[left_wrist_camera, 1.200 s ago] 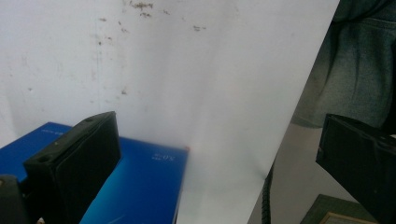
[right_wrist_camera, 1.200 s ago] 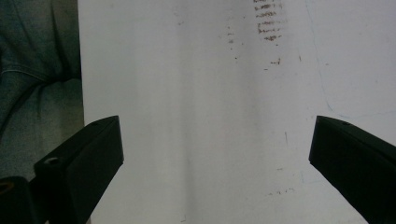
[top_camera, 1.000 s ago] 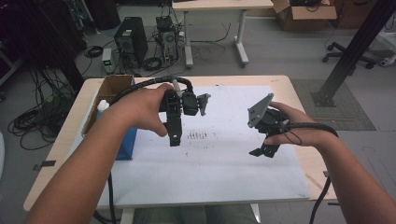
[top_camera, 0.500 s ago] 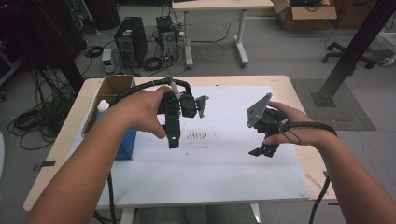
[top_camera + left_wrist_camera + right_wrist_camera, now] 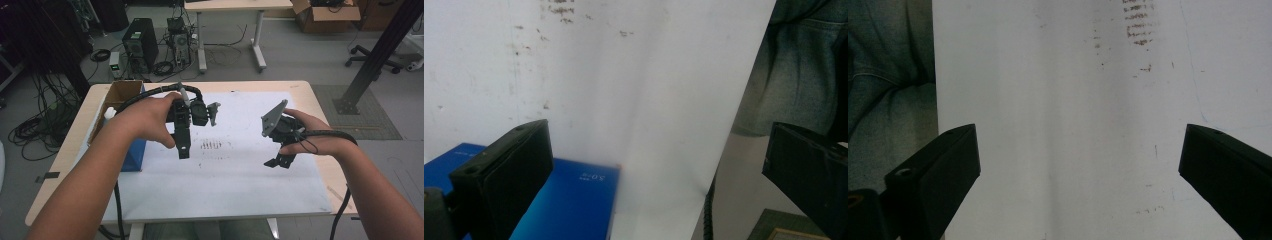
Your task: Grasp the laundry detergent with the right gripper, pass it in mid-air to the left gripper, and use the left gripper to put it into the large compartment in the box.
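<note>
A person holds my left gripper (image 5: 183,150) above the white sheet (image 5: 225,175) that covers the table, left of centre. Its jaws stand wide apart over the sheet and a blue box (image 5: 574,200), with nothing between them (image 5: 659,165). My right gripper (image 5: 280,161) hangs over the sheet's right part, a grey plate on top of it. In the right gripper view (image 5: 1078,165) its jaws are also wide apart with bare white sheet between them. Dark smudges (image 5: 212,145) mark the sheet between the two grippers.
A blue box (image 5: 134,152) lies at the sheet's left edge, beside an open cardboard box (image 5: 120,95) at the table's back left. The wooden table edge (image 5: 345,200) shows at the right. Cables trail from both grippers. The person's denim-clad lap (image 5: 883,75) lies past the near edge.
</note>
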